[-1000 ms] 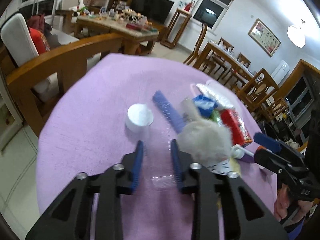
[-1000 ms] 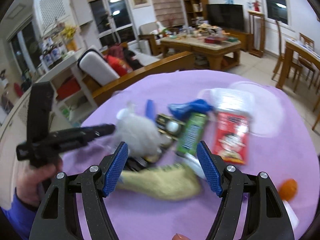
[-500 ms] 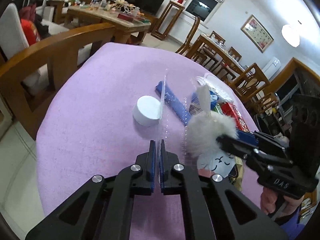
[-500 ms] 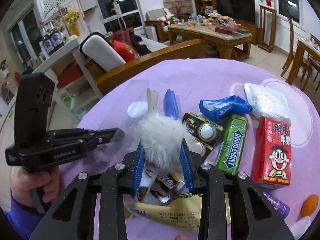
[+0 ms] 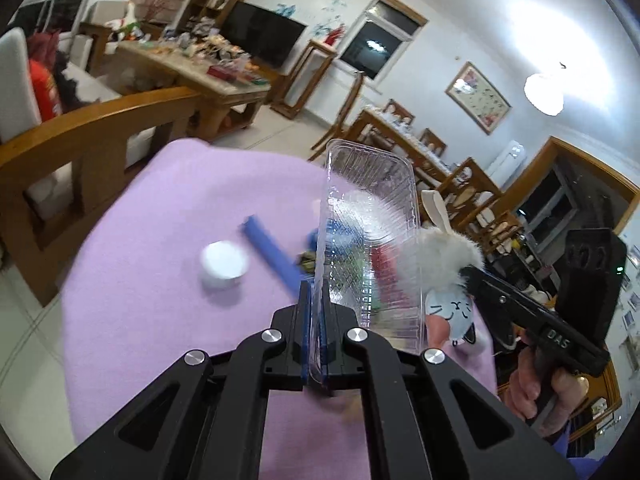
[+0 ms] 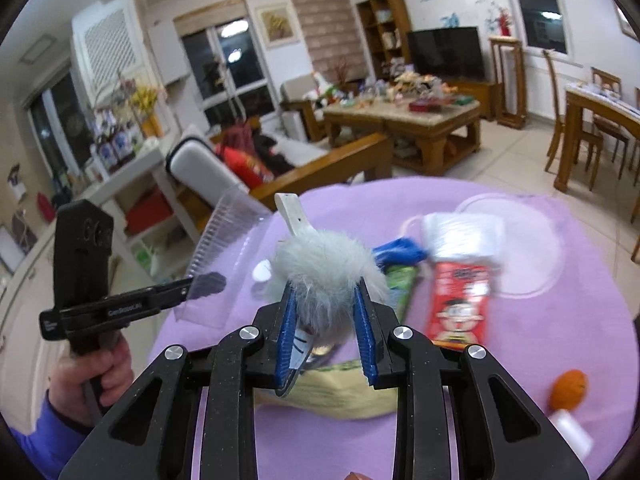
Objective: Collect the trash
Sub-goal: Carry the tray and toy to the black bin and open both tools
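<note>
— What's on the left?
— The left gripper (image 5: 316, 344) pinches a clear plastic tray (image 5: 368, 236), held upright above the desk (image 5: 160, 320).
— And right?
— The right gripper (image 6: 326, 332) squeezes a fluffy toy rabbit (image 6: 328, 268) over the wrappers (image 6: 460, 300).

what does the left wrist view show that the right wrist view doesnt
Only the left wrist view: the blue bar-shaped wrapper near the white round cap.
Only the right wrist view: the orange fruit and red cartoon snack box.
Both: the left gripper pinching the clear plastic tray, the right gripper clamping the fluffy white bunny toy, and the purple tablecloth.
</note>
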`<state>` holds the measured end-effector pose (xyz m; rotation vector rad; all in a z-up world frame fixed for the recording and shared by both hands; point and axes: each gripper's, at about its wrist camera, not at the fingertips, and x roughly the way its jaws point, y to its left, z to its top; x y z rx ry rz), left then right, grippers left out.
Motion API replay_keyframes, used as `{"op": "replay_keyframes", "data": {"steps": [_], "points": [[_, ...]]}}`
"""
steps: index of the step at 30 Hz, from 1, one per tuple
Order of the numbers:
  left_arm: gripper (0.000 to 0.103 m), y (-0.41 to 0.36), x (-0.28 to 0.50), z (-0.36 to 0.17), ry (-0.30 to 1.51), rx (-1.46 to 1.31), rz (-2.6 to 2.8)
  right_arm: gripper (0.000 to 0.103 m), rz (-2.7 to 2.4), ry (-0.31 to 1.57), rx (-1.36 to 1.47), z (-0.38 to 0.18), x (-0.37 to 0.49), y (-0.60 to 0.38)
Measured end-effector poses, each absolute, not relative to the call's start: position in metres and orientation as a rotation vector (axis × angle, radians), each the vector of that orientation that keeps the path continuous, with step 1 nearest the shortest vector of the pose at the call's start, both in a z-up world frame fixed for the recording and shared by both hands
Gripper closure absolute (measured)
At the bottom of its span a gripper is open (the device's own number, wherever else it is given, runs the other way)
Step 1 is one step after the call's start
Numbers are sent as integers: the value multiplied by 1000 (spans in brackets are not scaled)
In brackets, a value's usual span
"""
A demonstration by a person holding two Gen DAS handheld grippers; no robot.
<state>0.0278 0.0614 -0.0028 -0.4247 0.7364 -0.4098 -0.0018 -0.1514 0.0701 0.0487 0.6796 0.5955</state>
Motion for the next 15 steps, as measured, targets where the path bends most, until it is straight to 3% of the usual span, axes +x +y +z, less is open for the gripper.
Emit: {"op": "replay_keyframes", "data": {"steps": [15], "points": [[99, -149, 63, 39, 739, -250, -709, 75, 255, 539, 259, 94, -32, -405]]}}
